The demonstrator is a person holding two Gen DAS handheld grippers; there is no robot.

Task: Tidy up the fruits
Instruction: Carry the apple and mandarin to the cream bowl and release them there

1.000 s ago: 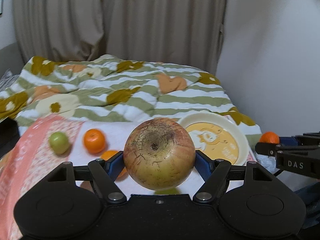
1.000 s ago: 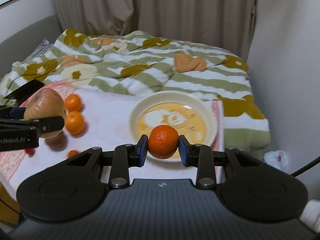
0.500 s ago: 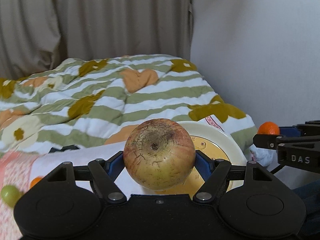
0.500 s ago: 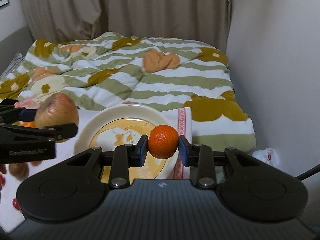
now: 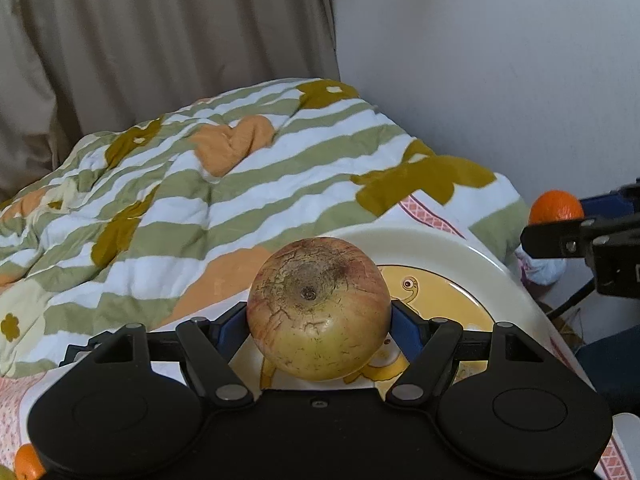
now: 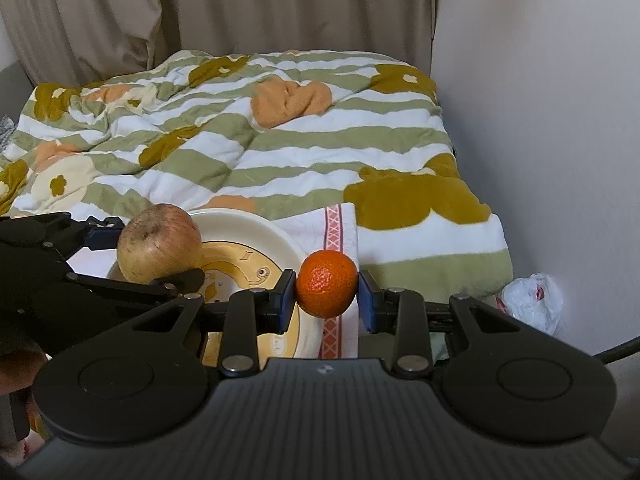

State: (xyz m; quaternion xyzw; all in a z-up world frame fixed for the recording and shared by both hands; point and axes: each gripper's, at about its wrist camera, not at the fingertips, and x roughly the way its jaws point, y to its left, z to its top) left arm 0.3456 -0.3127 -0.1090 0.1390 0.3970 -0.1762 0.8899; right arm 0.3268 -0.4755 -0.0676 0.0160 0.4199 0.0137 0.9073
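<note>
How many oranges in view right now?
2. One orange is clamped in the right tongs, just right of the plate. A second orange peeks out at the bottom-left corner of the left wrist view. Others may be hidden behind the tongs' bodies.

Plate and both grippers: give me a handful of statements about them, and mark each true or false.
1. The left gripper is shut on the apple. True.
2. The right gripper holds a green fruit. False: it is shut on an orange mandarin.
3. The plate already has fruit lying on it. False: none is seen on it.
4. The apple is over the plate. True.
5. The plate is plain white. False: its middle is yellow with a cartoon print.
</note>
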